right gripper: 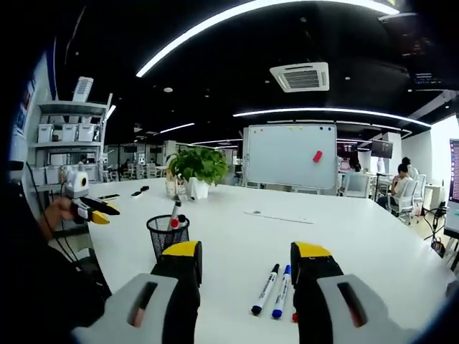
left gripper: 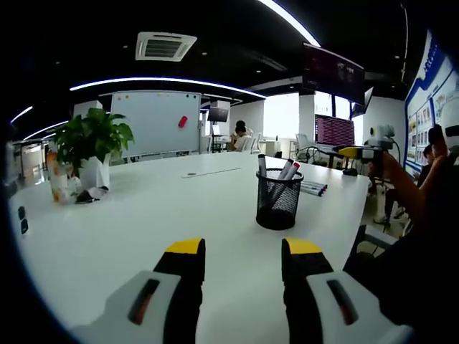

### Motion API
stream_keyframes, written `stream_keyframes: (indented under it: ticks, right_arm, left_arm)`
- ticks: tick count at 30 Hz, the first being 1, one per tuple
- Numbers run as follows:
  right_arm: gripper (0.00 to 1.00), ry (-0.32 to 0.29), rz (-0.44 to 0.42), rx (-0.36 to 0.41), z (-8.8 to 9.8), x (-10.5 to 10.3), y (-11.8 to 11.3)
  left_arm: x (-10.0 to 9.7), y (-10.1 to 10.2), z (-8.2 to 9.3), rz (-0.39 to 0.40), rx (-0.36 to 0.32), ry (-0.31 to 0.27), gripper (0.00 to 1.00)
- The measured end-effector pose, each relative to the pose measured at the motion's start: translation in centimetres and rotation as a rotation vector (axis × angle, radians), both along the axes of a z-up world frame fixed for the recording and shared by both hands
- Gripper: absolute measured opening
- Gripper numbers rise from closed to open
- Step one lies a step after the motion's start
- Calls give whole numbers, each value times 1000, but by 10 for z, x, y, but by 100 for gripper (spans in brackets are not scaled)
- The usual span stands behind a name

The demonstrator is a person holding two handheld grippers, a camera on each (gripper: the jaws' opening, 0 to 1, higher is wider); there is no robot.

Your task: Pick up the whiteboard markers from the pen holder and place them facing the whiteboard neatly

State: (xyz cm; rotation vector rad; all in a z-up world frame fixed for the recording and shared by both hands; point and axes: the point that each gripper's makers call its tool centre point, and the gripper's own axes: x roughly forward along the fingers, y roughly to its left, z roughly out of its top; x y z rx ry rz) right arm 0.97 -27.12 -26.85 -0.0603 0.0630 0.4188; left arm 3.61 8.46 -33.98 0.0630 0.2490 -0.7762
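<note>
A black mesh pen holder stands on the white table with several markers upright in it. Two markers, one black-capped and one blue-capped, lie side by side on the table, pointing toward the whiteboard at the far end. In the left gripper view these laid markers sit just beyond the holder. My left gripper is open short of the holder. My right gripper is open above the laid markers, with nothing between its jaws.
A potted plant stands on the table toward the whiteboard. A hand holds the right gripper at the table's right edge; the left gripper shows by shelves. A seated person is far off.
</note>
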Motion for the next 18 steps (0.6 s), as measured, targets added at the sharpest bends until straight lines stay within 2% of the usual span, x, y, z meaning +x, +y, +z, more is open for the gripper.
stream_keyframes:
  ticks: [5, 13, 18]
  right_arm:
    - [50, -13, 35, 11, 8, -5, 9]
    - [45, -35, 64, -15, 15, -6, 20]
    - [42, -27, 124, -31, 15, -7, 40]
  left_arm:
    - [0, -1, 2, 0, -7, -3, 44]
    - [-1, 0, 4, 2, -3, -4, 44]
    - [-1, 1, 3, 4, 3, -2, 44]
